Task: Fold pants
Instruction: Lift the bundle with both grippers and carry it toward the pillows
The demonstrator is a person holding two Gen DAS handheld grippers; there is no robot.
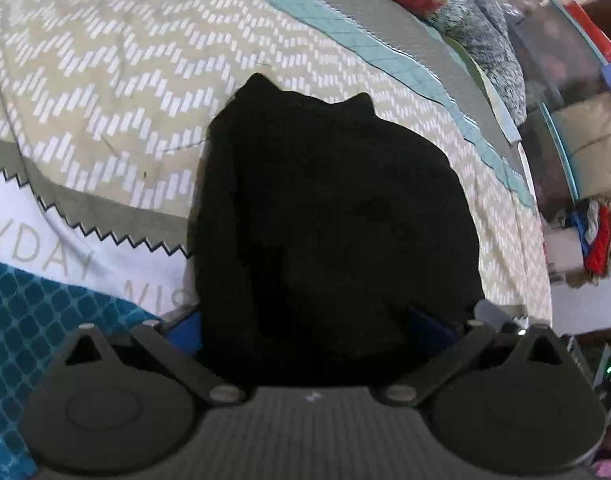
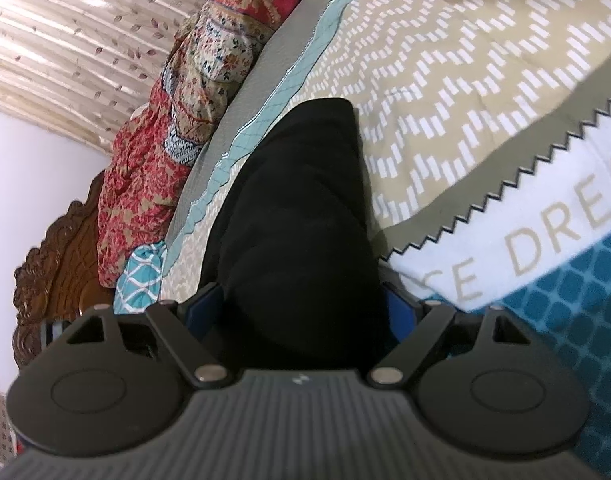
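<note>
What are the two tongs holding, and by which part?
Both the left tongs and the right tongs have black pants bunched between their fingers. Which part of the pants cannot be told; the dark cloth shows no detail.

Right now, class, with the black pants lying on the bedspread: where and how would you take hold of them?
Grip the near edge of the black pants, coming low from the near side as both grippers are: the cloth bunches thick between the left gripper and right gripper.

Black pants on beige, white-dashed zigzag bedspread.
</note>
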